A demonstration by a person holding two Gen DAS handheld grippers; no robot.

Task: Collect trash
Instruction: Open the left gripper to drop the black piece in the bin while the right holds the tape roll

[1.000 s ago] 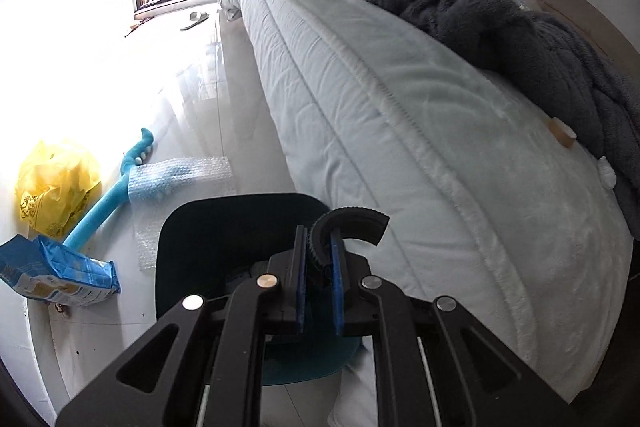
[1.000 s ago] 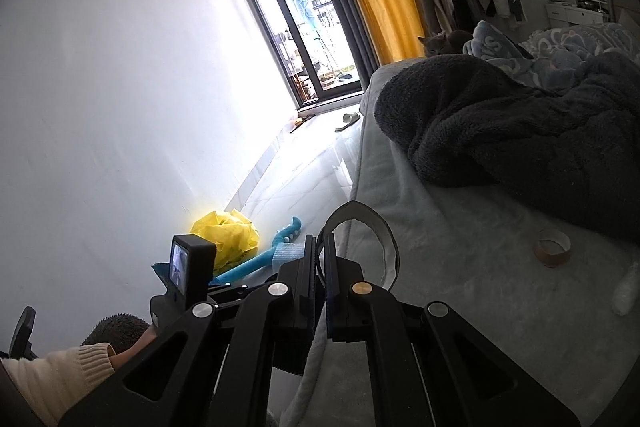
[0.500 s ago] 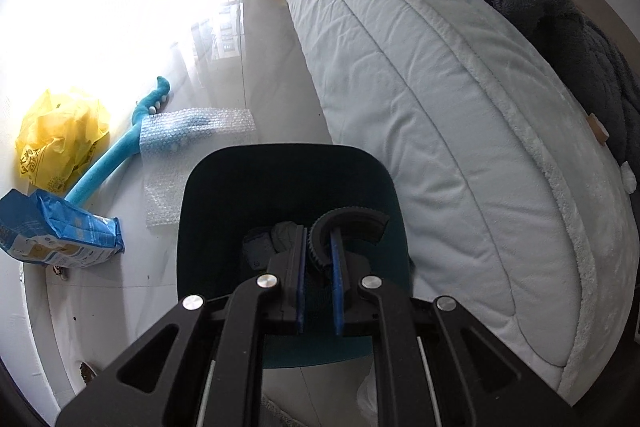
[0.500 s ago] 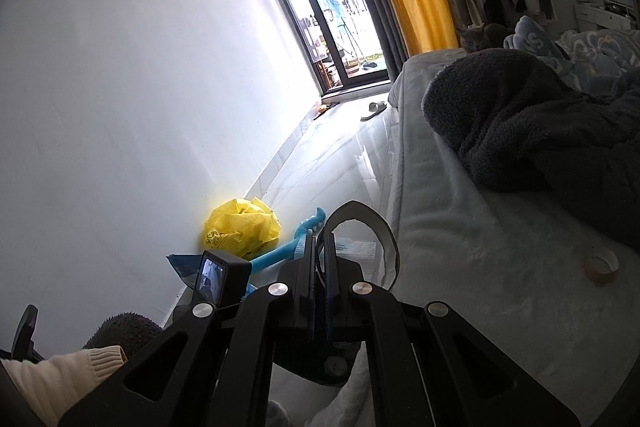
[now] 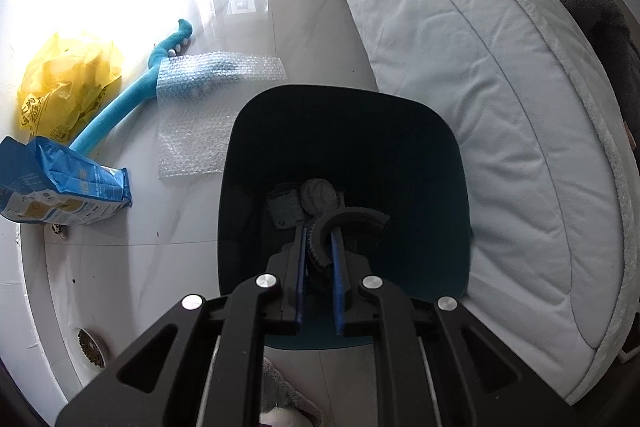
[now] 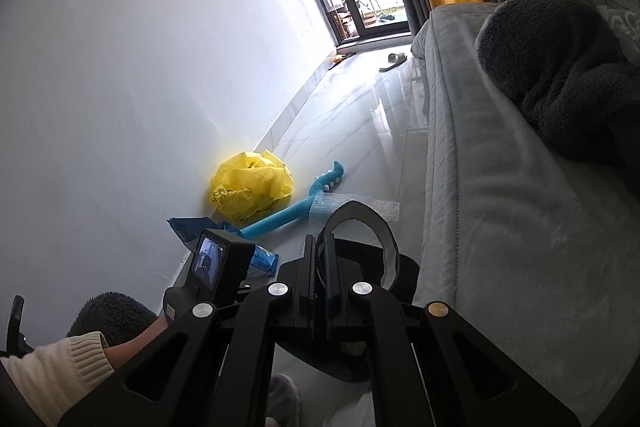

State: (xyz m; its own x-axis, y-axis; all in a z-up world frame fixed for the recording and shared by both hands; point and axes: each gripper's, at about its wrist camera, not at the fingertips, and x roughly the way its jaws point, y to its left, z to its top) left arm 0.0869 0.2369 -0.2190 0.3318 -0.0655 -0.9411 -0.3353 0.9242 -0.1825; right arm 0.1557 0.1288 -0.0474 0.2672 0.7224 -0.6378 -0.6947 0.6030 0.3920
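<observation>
Glossy pale tile floor (image 5: 132,259) here, a white wall (image 6: 120,67) on one side and the bed (image 5: 500,107) on the other. The left gripper (image 5: 318,247) hovers right over the dark teal bin (image 5: 432,131), its jaws nearly closed on a black ribbed curved piece (image 5: 348,221). The right gripper (image 6: 319,259) clamps a loop of grey strap (image 6: 384,239). Near the wall's foot lie a yellow bag (image 5: 64,79), a blue packet (image 5: 60,187), a blue foam toy (image 5: 120,111) and bubble wrap (image 5: 204,99).
</observation>
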